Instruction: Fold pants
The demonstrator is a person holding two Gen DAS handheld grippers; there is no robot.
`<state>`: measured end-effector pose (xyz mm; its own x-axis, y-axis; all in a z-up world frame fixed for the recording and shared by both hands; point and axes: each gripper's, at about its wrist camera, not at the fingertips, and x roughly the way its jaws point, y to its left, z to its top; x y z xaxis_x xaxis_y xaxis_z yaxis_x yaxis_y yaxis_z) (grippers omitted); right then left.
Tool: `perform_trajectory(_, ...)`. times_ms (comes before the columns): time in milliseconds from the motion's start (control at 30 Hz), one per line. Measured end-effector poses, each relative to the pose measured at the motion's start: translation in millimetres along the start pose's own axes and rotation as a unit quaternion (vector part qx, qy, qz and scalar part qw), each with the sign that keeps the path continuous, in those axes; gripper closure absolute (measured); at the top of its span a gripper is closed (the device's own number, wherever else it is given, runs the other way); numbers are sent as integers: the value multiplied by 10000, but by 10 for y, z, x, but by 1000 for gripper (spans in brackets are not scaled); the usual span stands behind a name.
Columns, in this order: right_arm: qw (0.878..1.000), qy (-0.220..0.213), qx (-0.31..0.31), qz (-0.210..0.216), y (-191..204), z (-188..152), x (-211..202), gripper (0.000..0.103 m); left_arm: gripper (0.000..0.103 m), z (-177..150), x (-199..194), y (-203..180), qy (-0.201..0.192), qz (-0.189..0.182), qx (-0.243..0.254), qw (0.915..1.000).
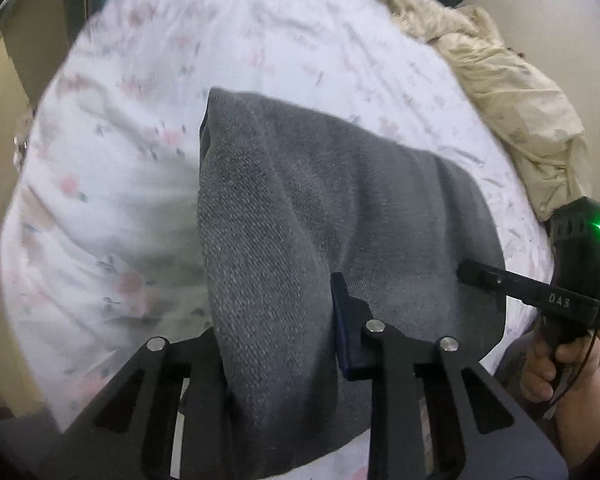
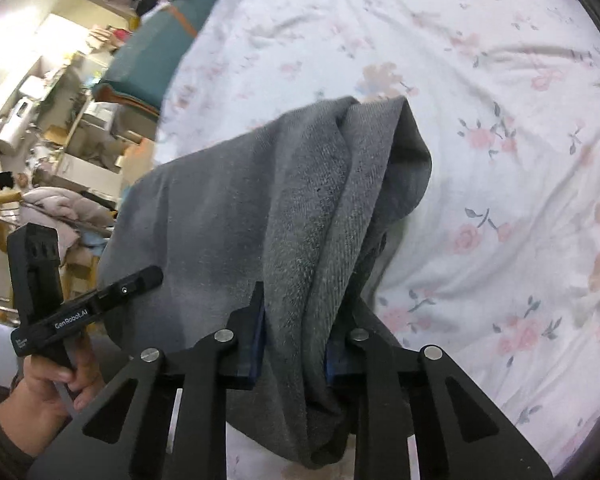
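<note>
Both grippers clamped on the pants (image 1: 300, 216), grey knit, bunched between each pair of fingers. Left gripper (image 1: 276, 344): thick fold of cloth fills the gap at lower centre of the left wrist view, hiding the left pad; right pad (image 1: 348, 332) presses against the fabric. Right gripper (image 2: 296, 336): cloth pinched between both blue pads, lower centre of the right wrist view, with a tail hanging below the fingers. Pants span between the two grippers, draped in the middle, over the bed (image 1: 112, 184) with white floral sheet; whether the far end touches the sheet cannot be told. Left wrist view: right gripper enters from the right edge, a hand (image 1: 556, 368) on its handle, green light on its body. Right wrist view: left gripper enters from lower left, a hand (image 2: 48, 384) gripping its handle. Surroundings: cream crumpled bedding (image 1: 504, 92) along the upper right of the left wrist view, just beside the sheet; teal chair (image 2: 156, 52) at upper left of the right wrist view, next to the bed edge; cluttered shelves (image 2: 52, 112) and a pinkish padded garment (image 2: 60, 208) at left. Edges of both views motion-blurred.
</note>
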<state>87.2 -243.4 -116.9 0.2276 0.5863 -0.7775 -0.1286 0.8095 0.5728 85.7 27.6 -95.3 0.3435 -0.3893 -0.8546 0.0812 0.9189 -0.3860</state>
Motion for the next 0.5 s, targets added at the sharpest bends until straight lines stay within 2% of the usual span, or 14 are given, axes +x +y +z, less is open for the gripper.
perform_trajectory(133,9979,-516,-268,276,166,-76,-356,80,82,-13,-371,-74,-440,-76,208,9988)
perform_trajectory(267,9945,-832,-518,367,361,54,-557,80,82,183,-634,-151,-839,-91,292,9960)
perform_trajectory(400,9911,-1029,-780,336,563,553,-535,81,82,635,-713,-166,-1065,25,216,9941)
perform_trajectory(500,9892,-1058,-1006,150,673,1104,-486,81,82,1206,-627,-146,-1119,69,239,9934)
